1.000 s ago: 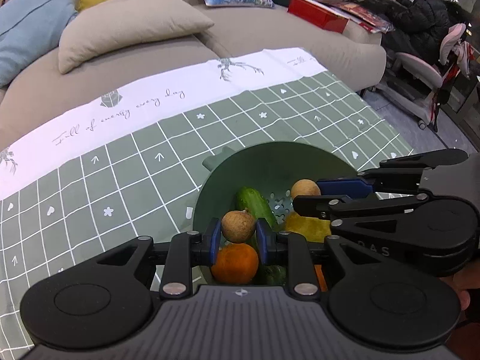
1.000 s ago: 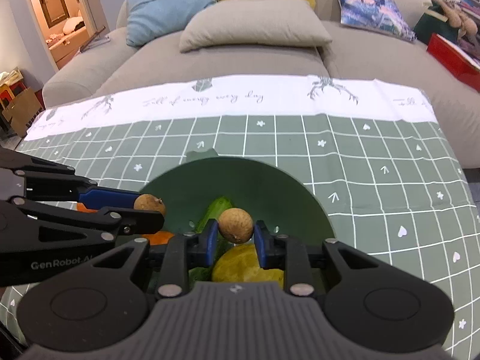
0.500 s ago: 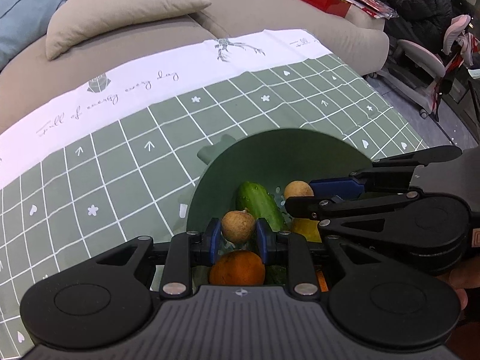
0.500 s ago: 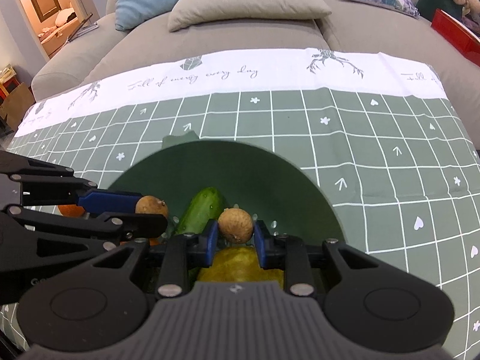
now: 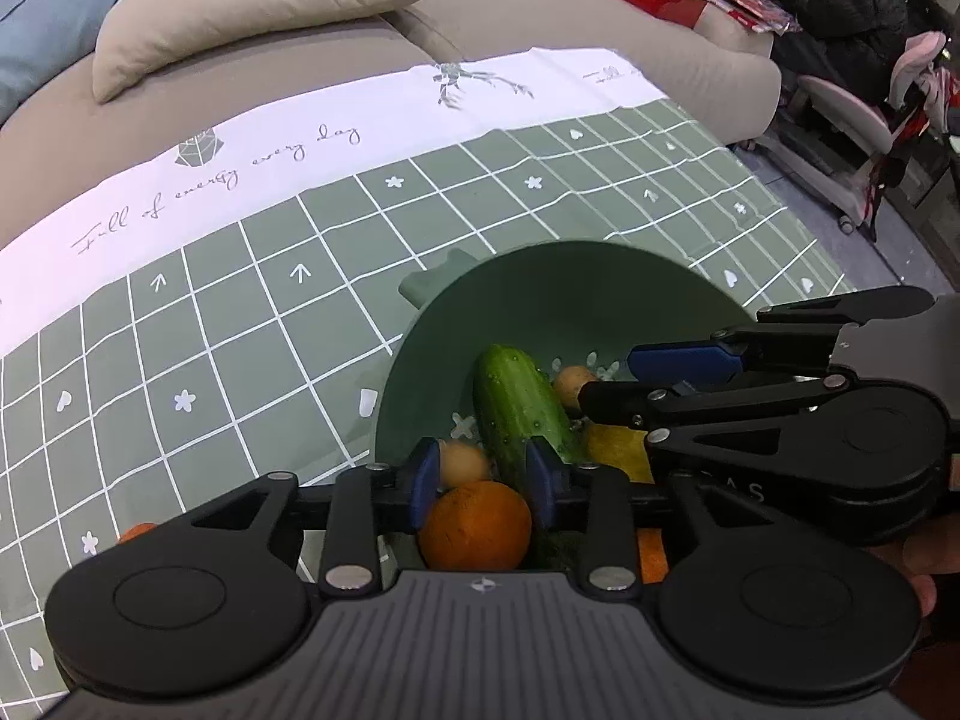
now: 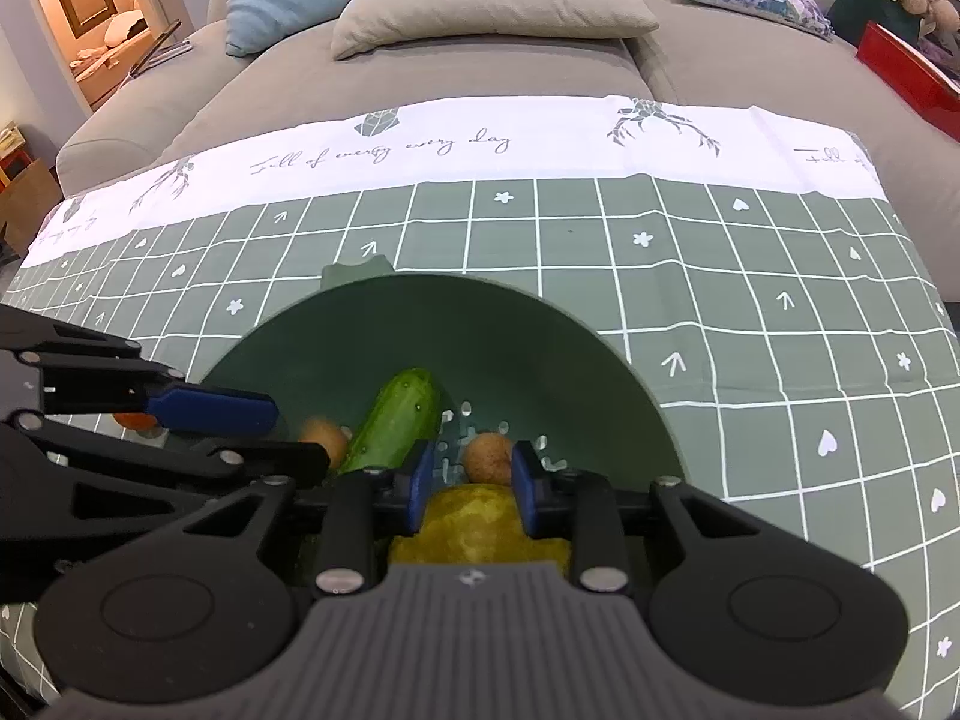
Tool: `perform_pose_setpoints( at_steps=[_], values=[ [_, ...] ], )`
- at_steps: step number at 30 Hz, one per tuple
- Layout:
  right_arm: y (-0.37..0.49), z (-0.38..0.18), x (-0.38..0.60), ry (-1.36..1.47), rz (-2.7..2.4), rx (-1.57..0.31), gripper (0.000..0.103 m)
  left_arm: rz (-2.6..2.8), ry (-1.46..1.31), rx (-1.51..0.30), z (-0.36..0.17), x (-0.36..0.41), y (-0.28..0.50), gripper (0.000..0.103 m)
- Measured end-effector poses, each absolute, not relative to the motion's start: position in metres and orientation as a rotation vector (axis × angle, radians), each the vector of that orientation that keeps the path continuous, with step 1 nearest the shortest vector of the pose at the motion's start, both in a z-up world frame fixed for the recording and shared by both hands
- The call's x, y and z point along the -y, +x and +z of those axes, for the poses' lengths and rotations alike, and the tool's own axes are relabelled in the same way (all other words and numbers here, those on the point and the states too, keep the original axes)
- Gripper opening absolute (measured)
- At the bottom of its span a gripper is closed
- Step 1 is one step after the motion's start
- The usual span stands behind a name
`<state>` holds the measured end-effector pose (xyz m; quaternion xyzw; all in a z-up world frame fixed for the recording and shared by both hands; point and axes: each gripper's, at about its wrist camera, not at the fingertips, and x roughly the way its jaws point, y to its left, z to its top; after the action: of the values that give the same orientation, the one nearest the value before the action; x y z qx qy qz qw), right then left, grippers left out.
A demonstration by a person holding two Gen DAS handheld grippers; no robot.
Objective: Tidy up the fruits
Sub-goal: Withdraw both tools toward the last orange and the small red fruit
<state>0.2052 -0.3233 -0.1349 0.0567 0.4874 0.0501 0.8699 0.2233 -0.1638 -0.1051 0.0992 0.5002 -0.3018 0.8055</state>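
A green colander bowl [image 5: 558,300] [image 6: 480,324] on the table holds a cucumber [image 5: 516,402] [image 6: 399,417], an orange [image 5: 474,525] and a yellow fruit [image 6: 474,528] [image 5: 618,450]. My left gripper [image 5: 480,471] is open over the bowl; a small brown round fruit [image 5: 462,463] lies loose below and between its pads, in the bowl. My right gripper [image 6: 468,474] is open too; a second small brown fruit [image 6: 487,457] [image 5: 573,384] lies loose in the bowl by its right pad. The first brown fruit also shows in the right wrist view [image 6: 324,441].
A green grid tablecloth [image 6: 720,276] with a white band covers the table. A grey sofa with cushions [image 6: 492,18] stands behind it. An orange item [image 5: 135,533] [image 6: 135,420] lies on the cloth left of the bowl. A seated person [image 5: 858,6] is at far right.
Both grippers lowered into the bowl, opened, and let go of their small brown fruits, which now lie in the bowl.
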Motion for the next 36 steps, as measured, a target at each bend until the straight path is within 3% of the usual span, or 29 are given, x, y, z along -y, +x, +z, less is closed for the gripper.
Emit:
perform_pose_setpoints(
  at_steps=[12,14,36],
  values=[
    [0.186,-0.103,0.315,0.096,0.080,-0.969,0.045,-0.659,0.233,-0.951,-0.060,0.142,0.197,0.045],
    [0.180,-0.097,0.312,0.093,0.067,-0.962,0.052,-0.640,0.221,-0.941,-0.054,0.134,0.193,0.045],
    [0.111,-0.072,0.221,0.146,0.161,-0.864,0.053,-0.396,0.115,-0.870,-0.037,0.022,0.135,0.045]
  ],
)
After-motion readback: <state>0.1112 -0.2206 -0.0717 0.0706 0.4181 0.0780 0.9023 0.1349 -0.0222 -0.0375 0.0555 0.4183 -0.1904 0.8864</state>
